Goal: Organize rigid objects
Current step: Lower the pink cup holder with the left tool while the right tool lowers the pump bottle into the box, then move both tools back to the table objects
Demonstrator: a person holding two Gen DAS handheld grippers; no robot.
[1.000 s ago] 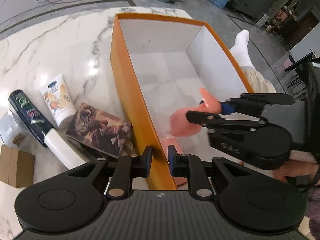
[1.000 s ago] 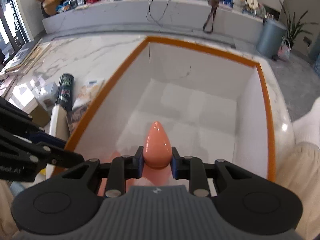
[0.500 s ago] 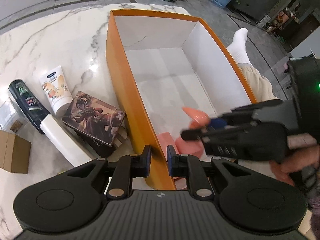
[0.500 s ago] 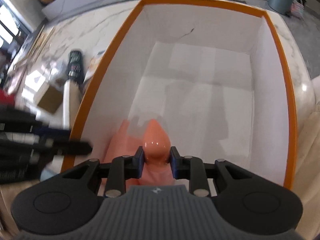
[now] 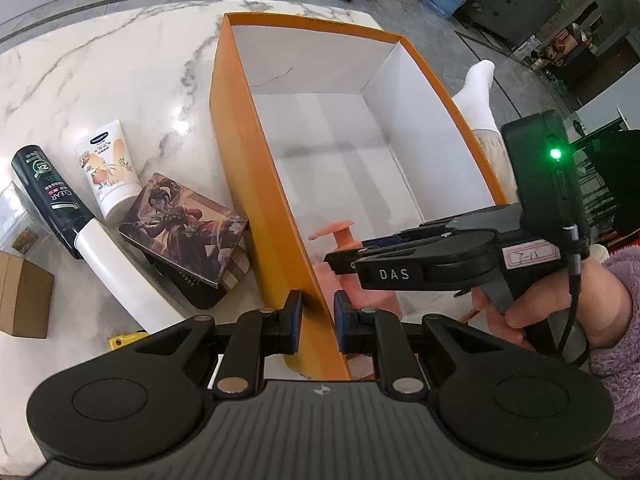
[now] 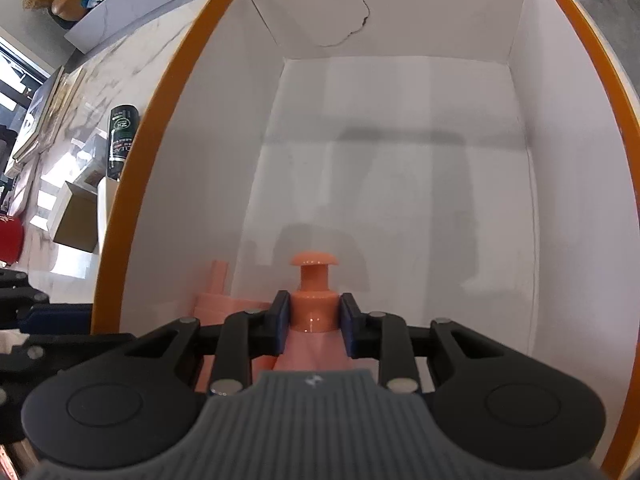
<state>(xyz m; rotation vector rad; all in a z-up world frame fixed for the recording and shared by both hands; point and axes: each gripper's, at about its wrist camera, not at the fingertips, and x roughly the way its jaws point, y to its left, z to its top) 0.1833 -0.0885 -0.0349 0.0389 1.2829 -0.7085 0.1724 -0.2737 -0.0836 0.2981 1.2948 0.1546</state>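
Lower now, my right gripper (image 6: 312, 322) holds the pink bottle (image 6: 313, 306) inside the box (image 5: 256, 184). My left gripper (image 5: 317, 320), narrow, straddles the box's near wall.

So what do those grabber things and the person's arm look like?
Both grippers, left gripper and right gripper, are black plastic with blue finger pads and a ribbed grey body. The right one says DAS in white, has a green light, a black cable and a handwritten label. The sleeve is fluffy purple.
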